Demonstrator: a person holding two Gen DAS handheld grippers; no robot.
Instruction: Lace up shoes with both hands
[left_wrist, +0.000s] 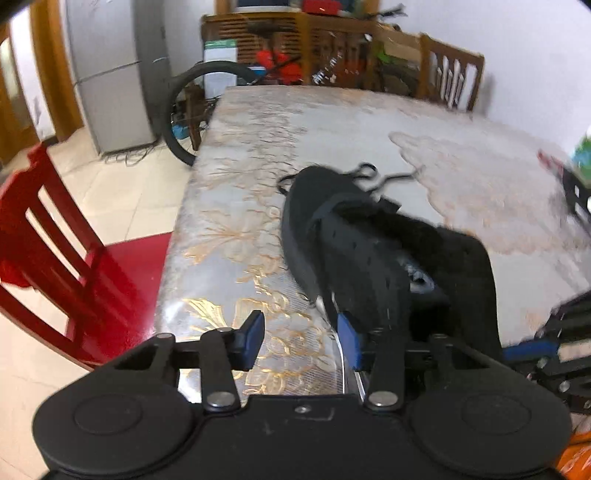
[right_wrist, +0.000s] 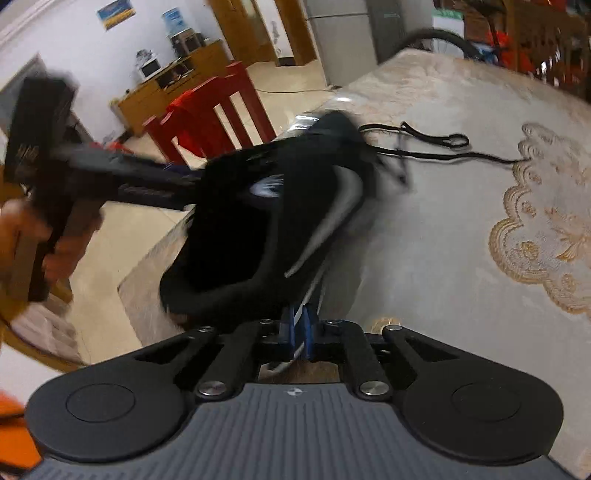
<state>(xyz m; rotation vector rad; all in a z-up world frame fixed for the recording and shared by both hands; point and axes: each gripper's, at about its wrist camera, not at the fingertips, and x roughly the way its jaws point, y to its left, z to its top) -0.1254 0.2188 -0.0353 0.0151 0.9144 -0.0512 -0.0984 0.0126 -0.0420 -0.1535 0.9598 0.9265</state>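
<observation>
On the table (left_wrist: 258, 155) lies a black shoe (right_wrist: 266, 221); right gripper (right_wrist: 299, 328) pinches its heel edge, left gripper (left_wrist: 301, 332) spread, red chair (left_wrist: 55, 236) beside.

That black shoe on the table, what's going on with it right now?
A person is working a black shoe with a claw in each hand. The right claw is pinched on the shoe's heel edge, while the left claw sits open at its sole side. The shoe lies tipped near the edge of the patterned table, its black laces trailing loose, not yet tied.
</observation>
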